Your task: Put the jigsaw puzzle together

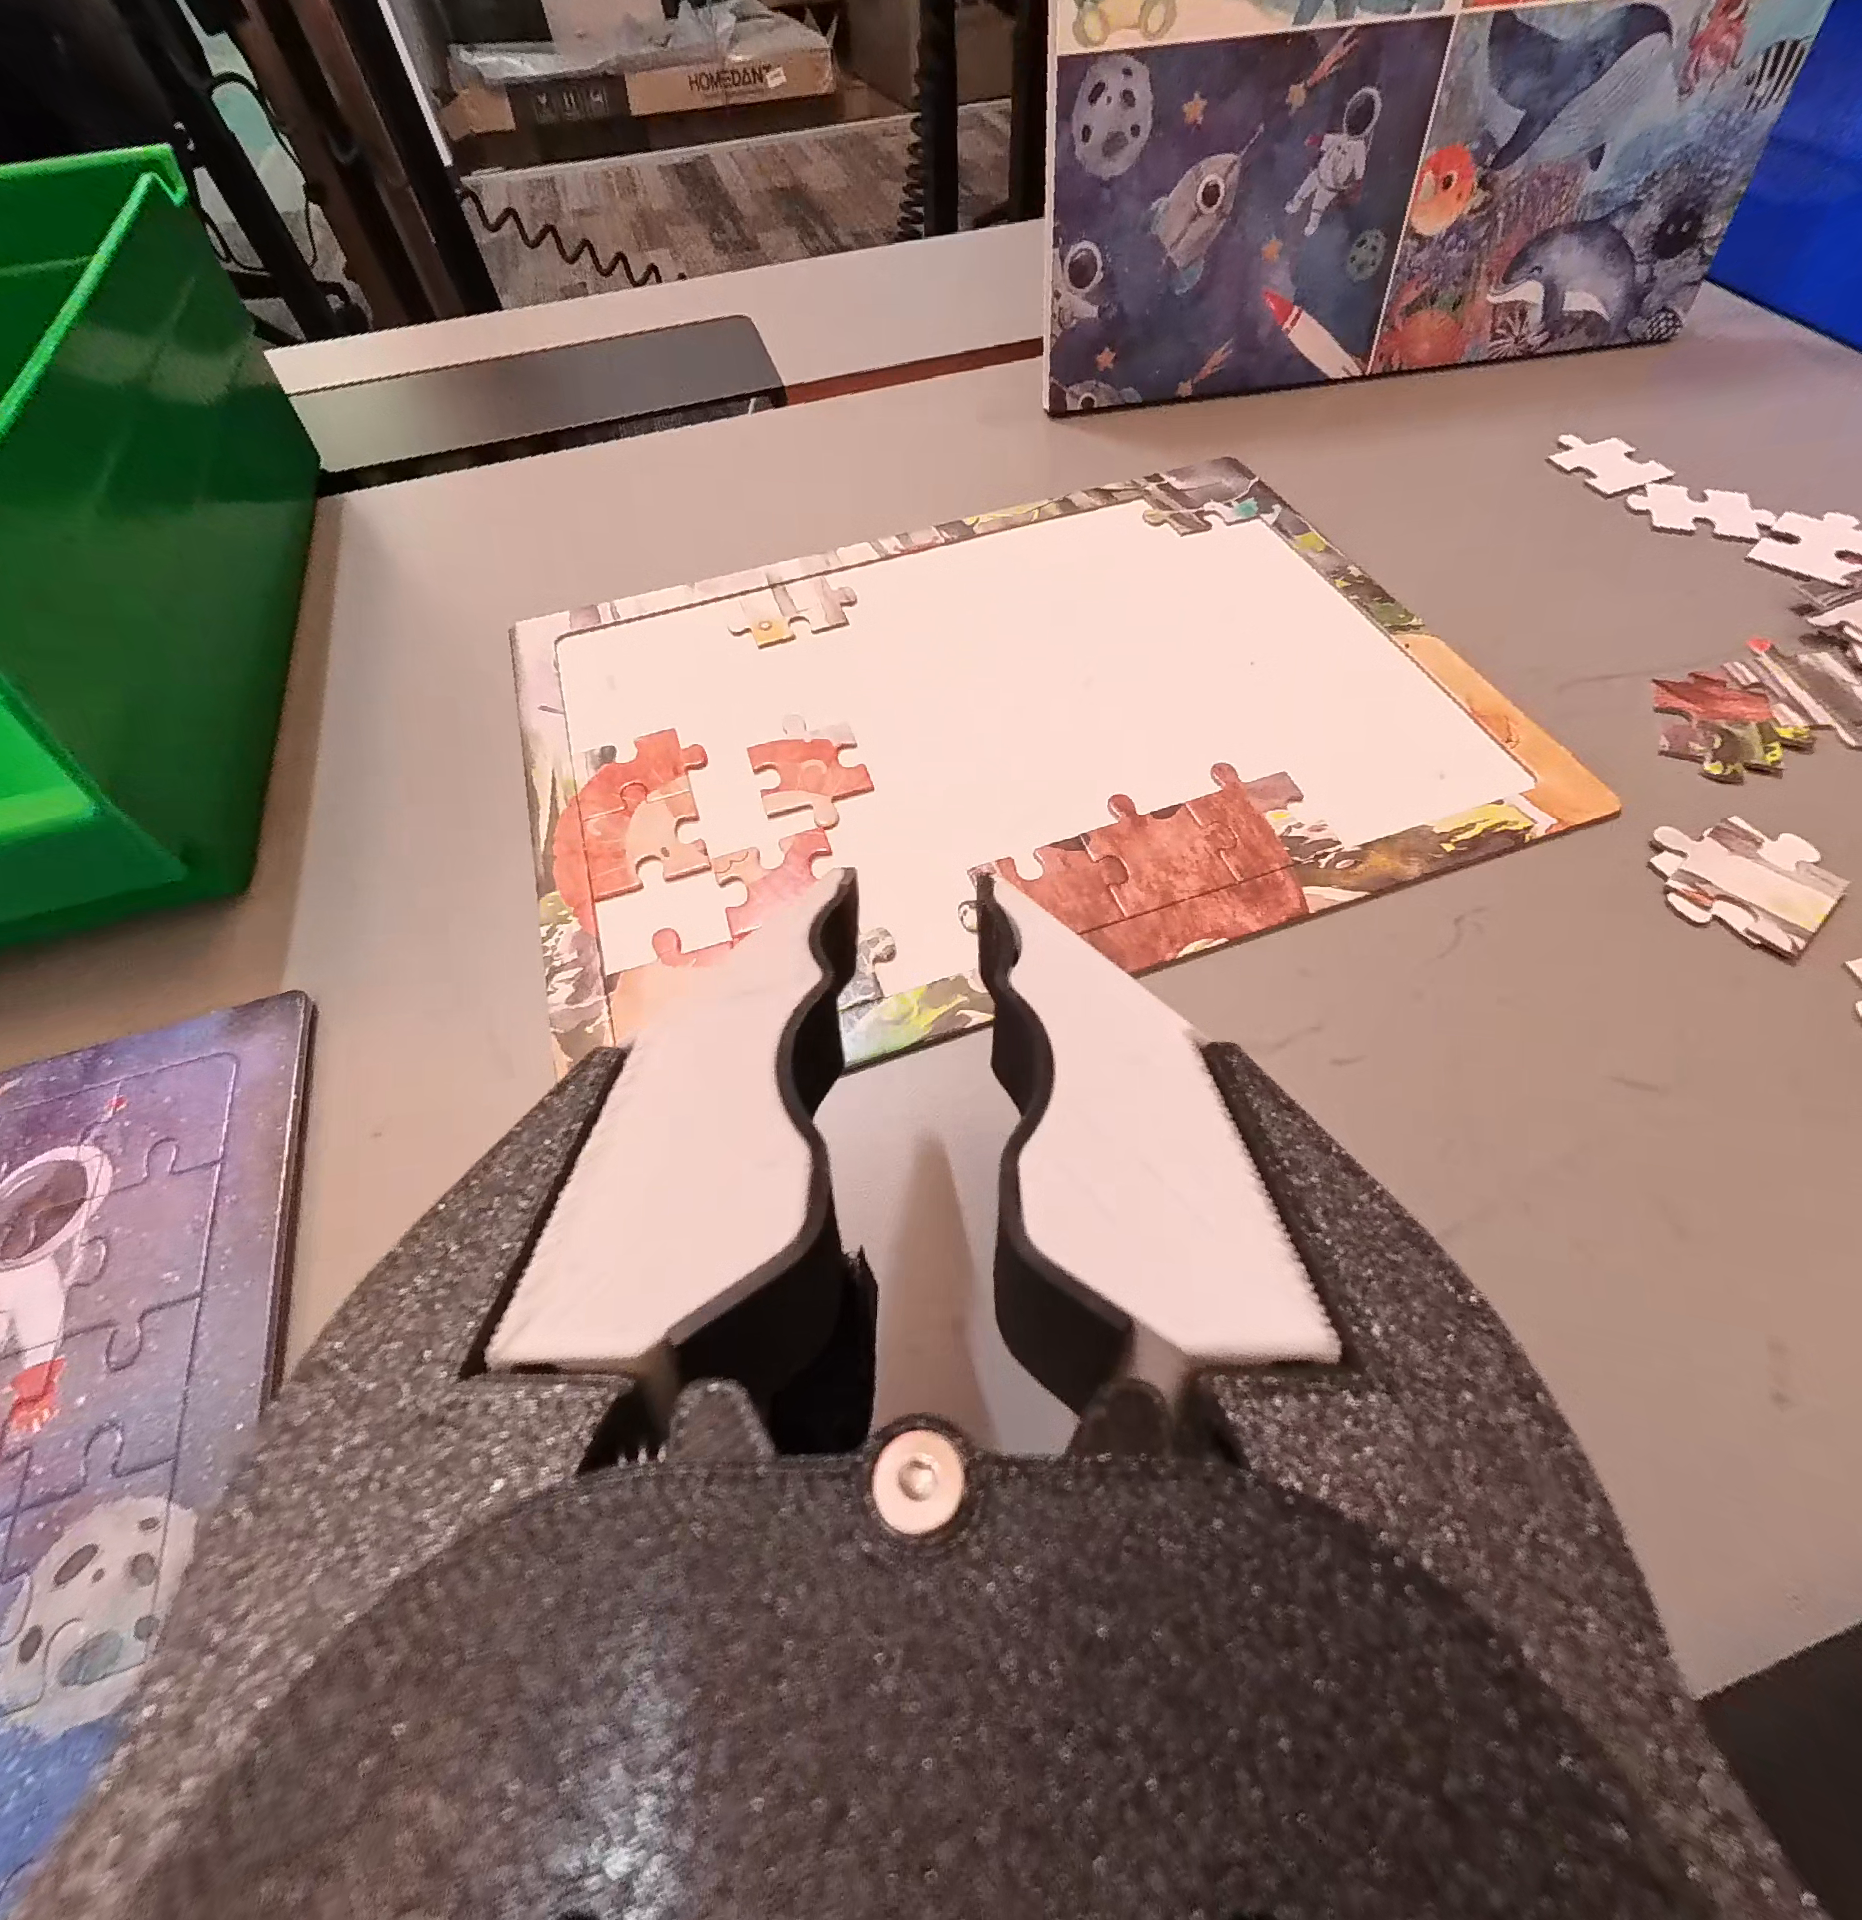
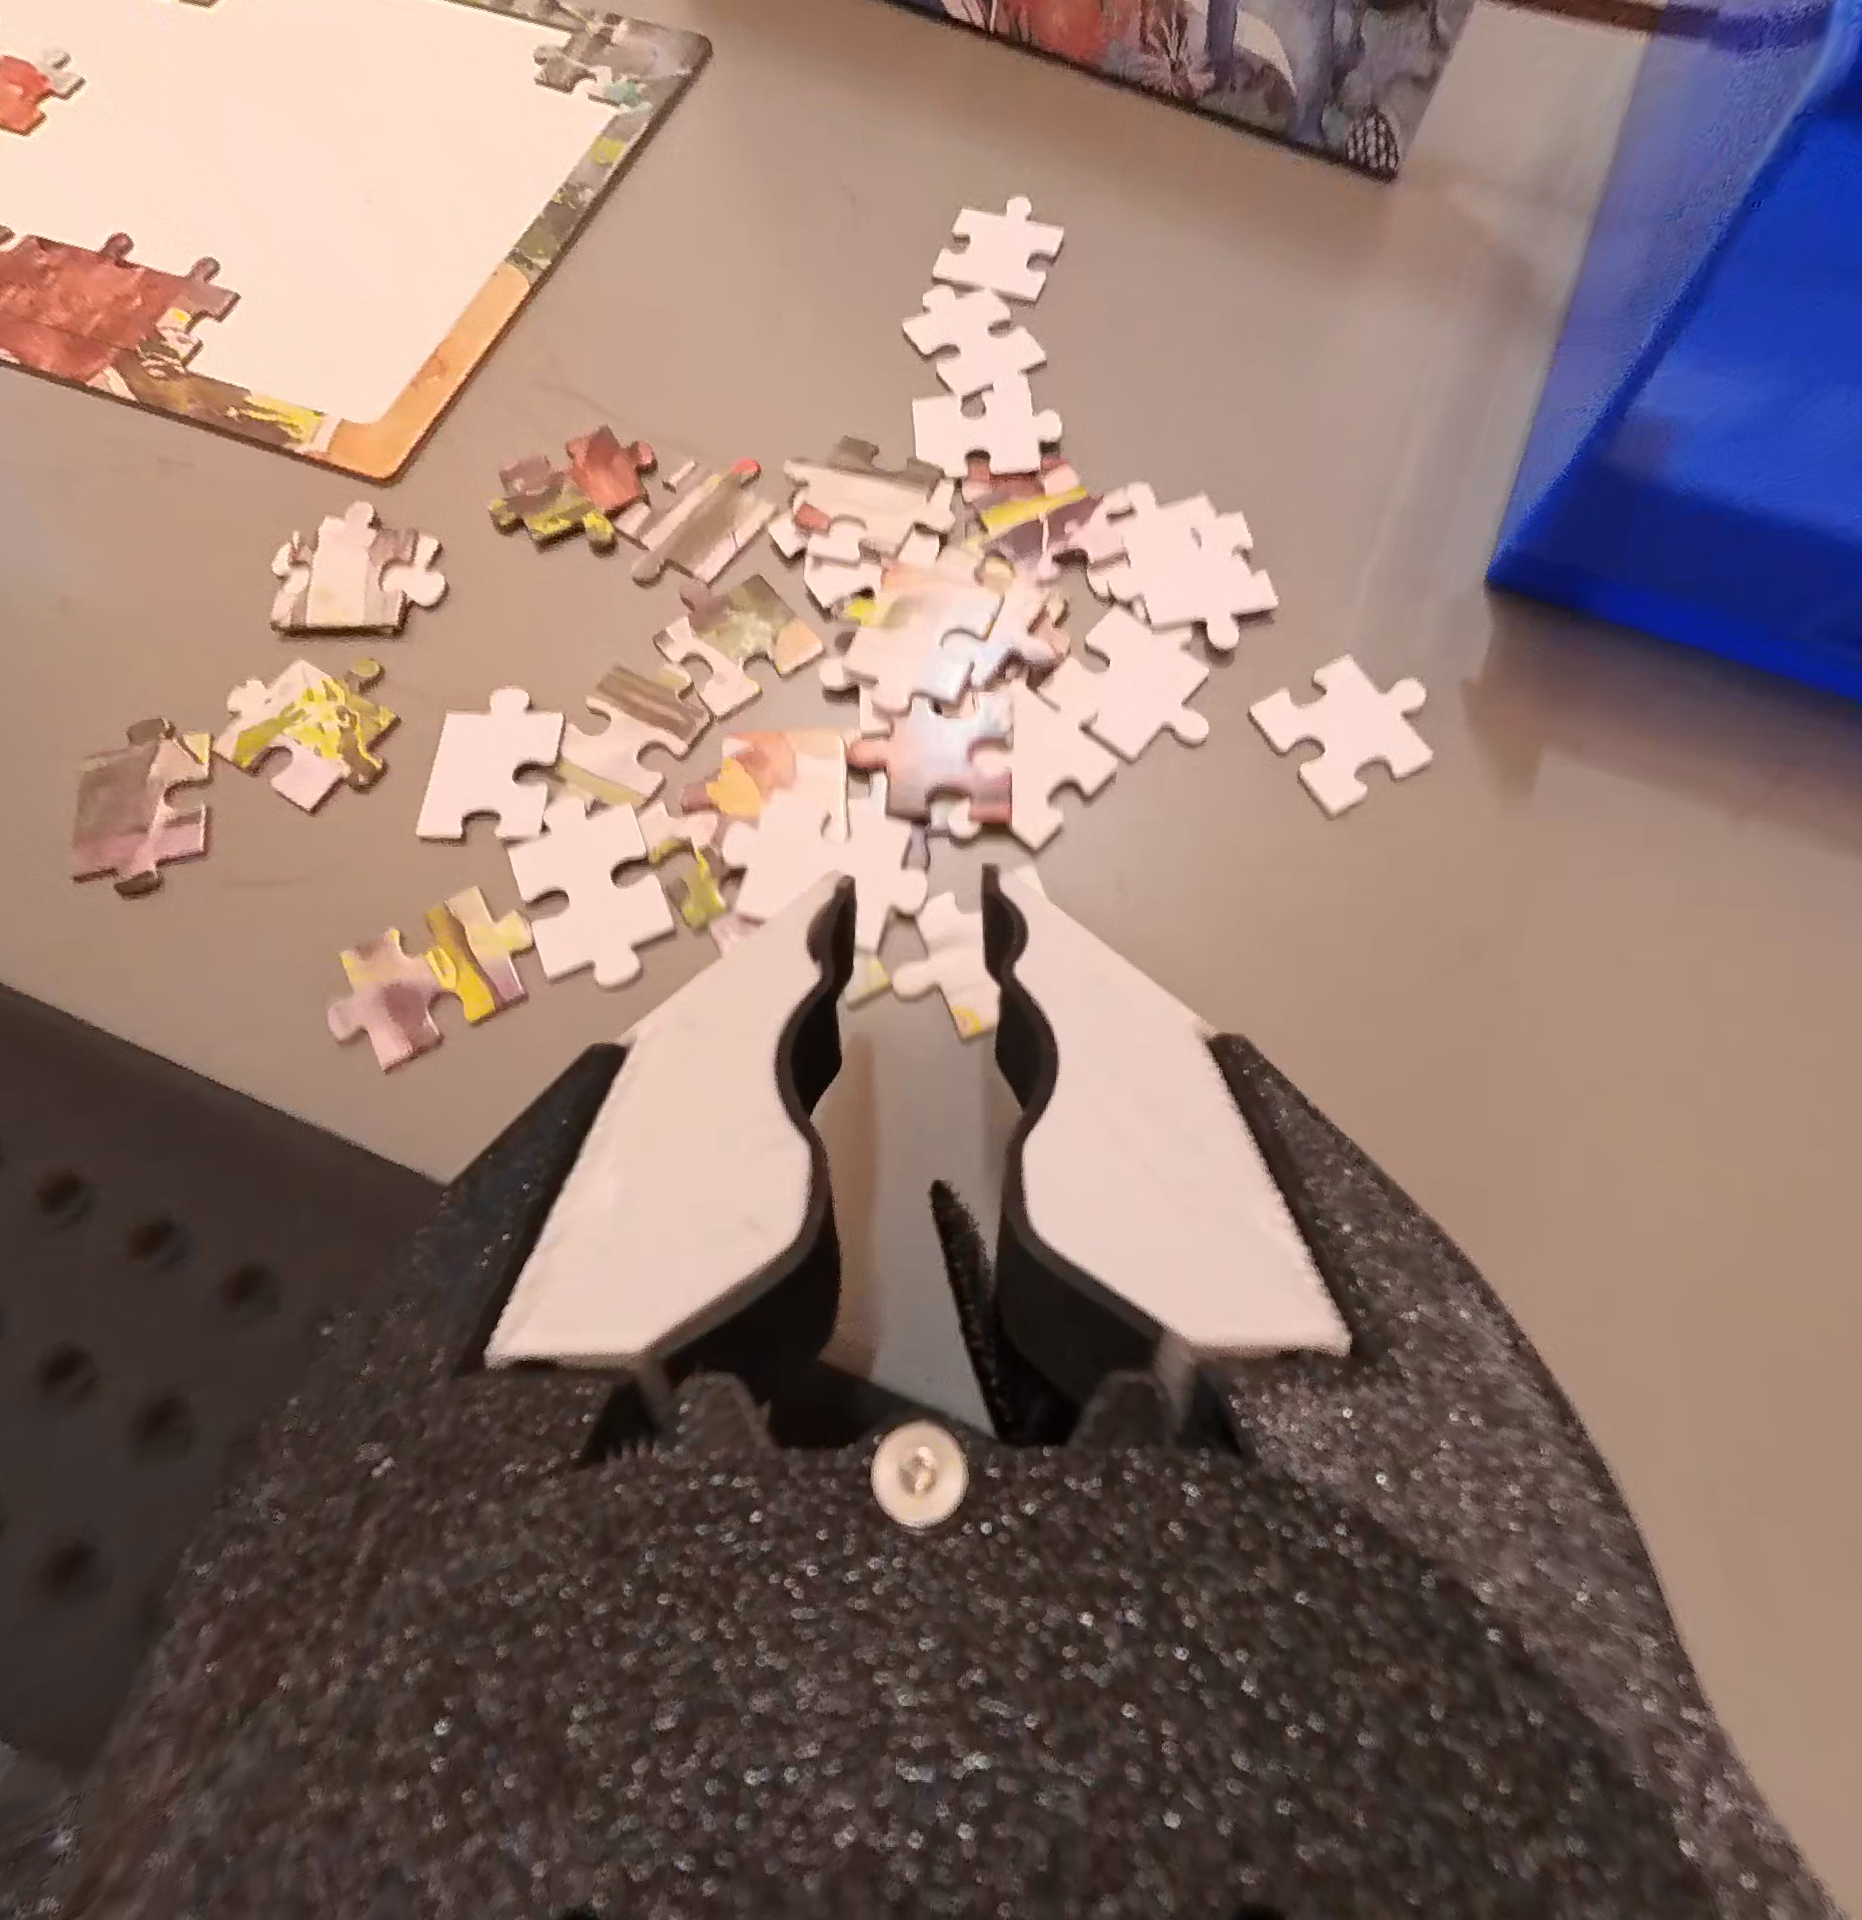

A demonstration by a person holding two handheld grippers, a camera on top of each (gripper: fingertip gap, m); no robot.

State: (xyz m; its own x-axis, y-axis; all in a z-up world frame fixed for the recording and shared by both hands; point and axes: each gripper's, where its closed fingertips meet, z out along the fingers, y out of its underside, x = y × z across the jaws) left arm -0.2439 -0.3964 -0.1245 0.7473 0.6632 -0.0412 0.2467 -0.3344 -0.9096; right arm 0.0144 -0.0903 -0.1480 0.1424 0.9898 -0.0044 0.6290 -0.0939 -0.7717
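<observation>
Holding few pieces (image 1: pixel 1155 868): puzzle tray (image 1: pixel 1561 774)

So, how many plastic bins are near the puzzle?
2. The green bin stands left of the puzzle board; the blue bin stands right of the loose pieces. More may be out of view.

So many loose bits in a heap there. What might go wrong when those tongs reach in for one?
The loose pieces overlap in a heap, so the open right tongs might pinch two at once or scatter neighbours. Many lie white side up, like the stray piece, so one could be carried over wrong way round. The open left tongs hover low over the puzzle tray and could nudge placed pieces.
</observation>
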